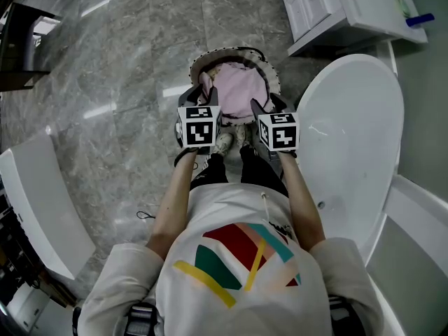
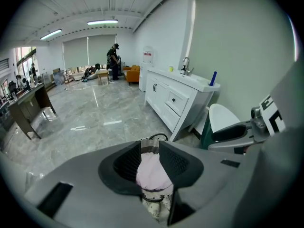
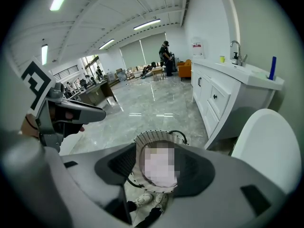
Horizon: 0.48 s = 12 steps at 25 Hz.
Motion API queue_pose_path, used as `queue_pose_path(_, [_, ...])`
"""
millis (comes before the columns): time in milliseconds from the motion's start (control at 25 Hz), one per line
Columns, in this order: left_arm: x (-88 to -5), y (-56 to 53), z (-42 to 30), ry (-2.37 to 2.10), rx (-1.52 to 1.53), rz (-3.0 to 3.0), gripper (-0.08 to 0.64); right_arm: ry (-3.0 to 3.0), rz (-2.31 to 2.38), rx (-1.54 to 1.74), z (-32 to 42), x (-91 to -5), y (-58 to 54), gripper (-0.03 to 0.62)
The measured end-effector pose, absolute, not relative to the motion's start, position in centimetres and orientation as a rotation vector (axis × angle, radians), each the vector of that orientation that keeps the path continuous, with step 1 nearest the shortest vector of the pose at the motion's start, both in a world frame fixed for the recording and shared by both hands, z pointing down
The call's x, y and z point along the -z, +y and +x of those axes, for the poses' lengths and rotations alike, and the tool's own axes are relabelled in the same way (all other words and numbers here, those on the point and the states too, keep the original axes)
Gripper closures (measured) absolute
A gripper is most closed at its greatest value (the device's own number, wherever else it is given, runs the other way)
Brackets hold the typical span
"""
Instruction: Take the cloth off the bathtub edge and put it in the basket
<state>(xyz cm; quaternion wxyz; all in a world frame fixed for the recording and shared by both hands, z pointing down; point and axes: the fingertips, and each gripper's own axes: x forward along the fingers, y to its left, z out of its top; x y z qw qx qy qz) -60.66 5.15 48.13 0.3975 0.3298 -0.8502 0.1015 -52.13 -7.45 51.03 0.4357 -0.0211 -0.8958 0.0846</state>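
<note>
**Both hand-held grippers empty above the basket, cloth inside it.**

Left hand-held gripper [image 2: 150, 148] has its jaws a narrow gap apart, and right hand-held gripper [image 3: 159, 158] stands wider. Neither grips anything. Through each gap shows the soft pale-pink cloth [image 1: 234, 93], bunched inside the round white woven basket with a dark rim [image 1: 203, 60]. Both hang side by side just above the basket mouth, probably so a drop lands inside and not over the rim. The basket sits on the grey marble floor [image 1: 119, 82], with the white oval bathtub [image 1: 357, 138] to its right, visible edge bare. The task looks done.
</note>
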Motion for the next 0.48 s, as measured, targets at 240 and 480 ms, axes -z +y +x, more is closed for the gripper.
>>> queue_pose_path(240, [-46.0, 4.9, -61.7, -2.202, -0.162, 0.836, 0.462, -2.271, -0.076, -0.213, -53.2, -49.6, -7.2, 0.368])
queue_pose_path(480, [-40.3, 4.1, -64.2, -2.349, -0.145, 0.878, 0.505, -2.458, -0.040, -0.141, -56.6, -42.6, -8.7, 0.528])
